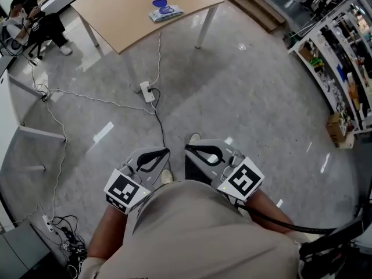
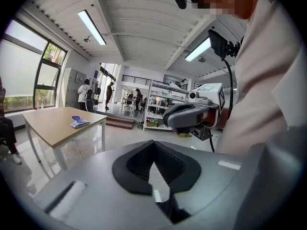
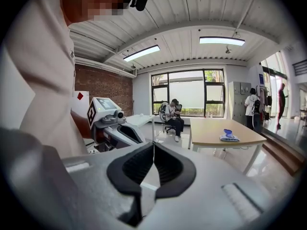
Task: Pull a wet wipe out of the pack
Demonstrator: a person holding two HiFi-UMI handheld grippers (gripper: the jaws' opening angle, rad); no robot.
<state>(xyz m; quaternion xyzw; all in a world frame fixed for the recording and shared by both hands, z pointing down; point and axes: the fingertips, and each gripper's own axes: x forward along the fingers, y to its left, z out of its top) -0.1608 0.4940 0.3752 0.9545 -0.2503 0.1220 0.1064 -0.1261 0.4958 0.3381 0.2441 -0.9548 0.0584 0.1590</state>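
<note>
The wet wipe pack [image 1: 165, 10], white with a blue lid, lies on a light wooden table [image 1: 122, 13] far ahead of me. It also shows small in the left gripper view as the pack [image 2: 79, 122] and in the right gripper view as the pack [image 3: 229, 136]. I hold both grippers close to my body above the floor, well short of the table. My left gripper [image 1: 164, 152] is shut with nothing in it, its jaws meeting at the tips [image 2: 153, 143]. My right gripper [image 1: 189, 149] is likewise shut and empty [image 3: 153, 145].
A white power strip [image 1: 147, 90] and trailing cables lie on the glossy grey floor between me and the table. Stocked shelves [image 1: 343, 57] and a cardboard box [image 1: 337, 129] stand at the right. A person [image 1: 29, 22] sits at the far left.
</note>
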